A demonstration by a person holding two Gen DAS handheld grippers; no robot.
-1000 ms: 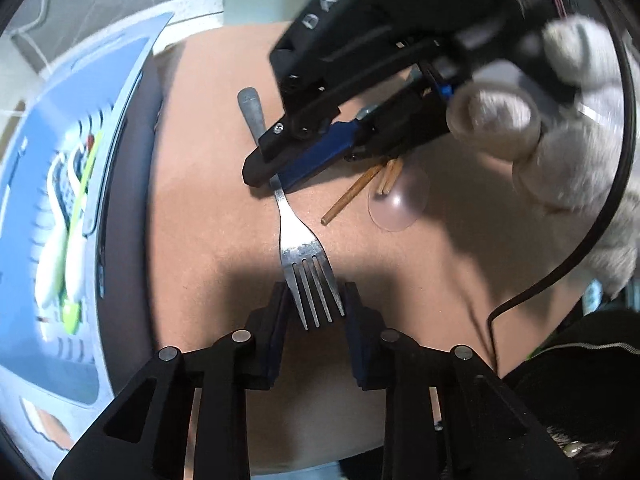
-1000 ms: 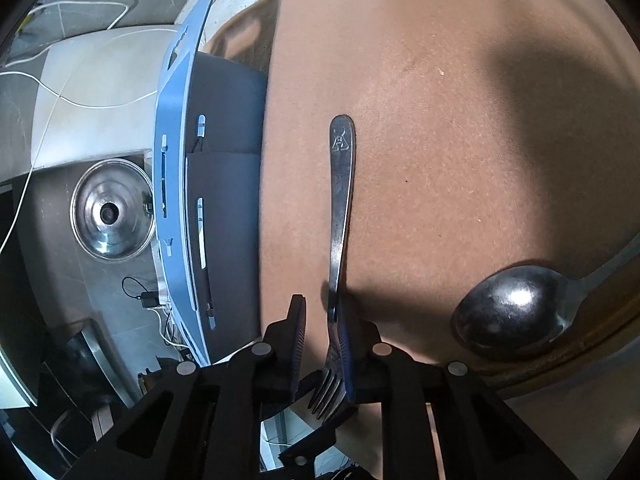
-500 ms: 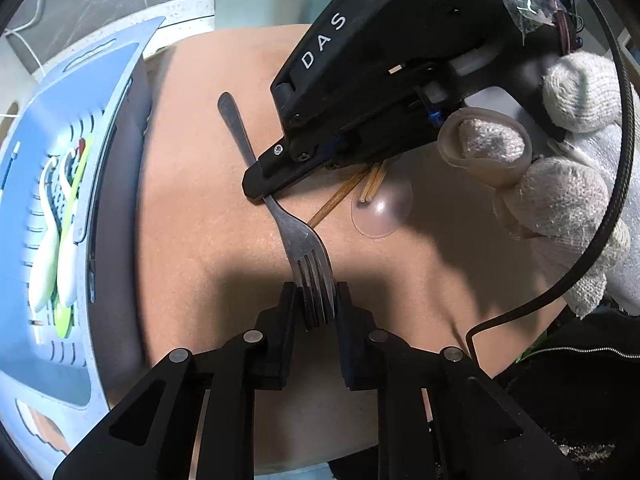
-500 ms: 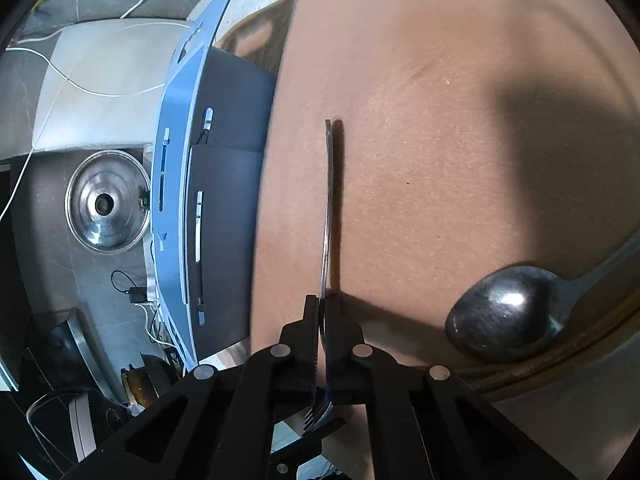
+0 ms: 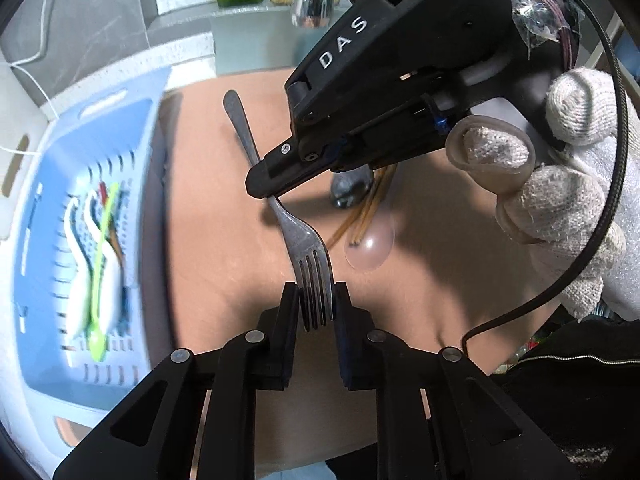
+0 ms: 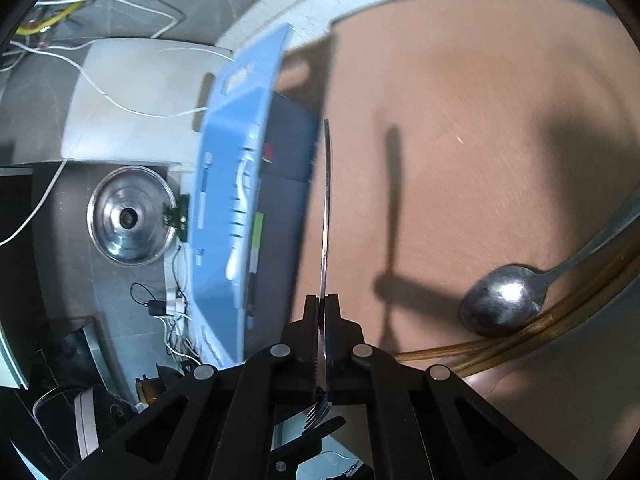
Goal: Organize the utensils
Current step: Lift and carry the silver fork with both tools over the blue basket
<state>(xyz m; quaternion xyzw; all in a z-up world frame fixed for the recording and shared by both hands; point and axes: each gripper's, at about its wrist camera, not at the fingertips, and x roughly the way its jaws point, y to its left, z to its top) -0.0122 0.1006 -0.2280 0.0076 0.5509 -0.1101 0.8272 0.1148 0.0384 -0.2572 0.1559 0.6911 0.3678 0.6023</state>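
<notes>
Steel fork (image 5: 308, 248) tines sit pinched between my left gripper (image 5: 316, 304) fingers; at twelve o'clock my right gripper (image 6: 322, 312) clamps its handle, lifted over the brown board (image 5: 224, 240). Blue basket (image 5: 52, 248) at nine o'clock.

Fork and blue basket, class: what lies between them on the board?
In the left wrist view, only bare brown board separates the fork from the blue basket; nothing lies between them.

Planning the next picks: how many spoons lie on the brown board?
2. A metal spoon beside the chopsticks, and a clear plastic spoon at their tips. The right gripper may hide more.
</notes>
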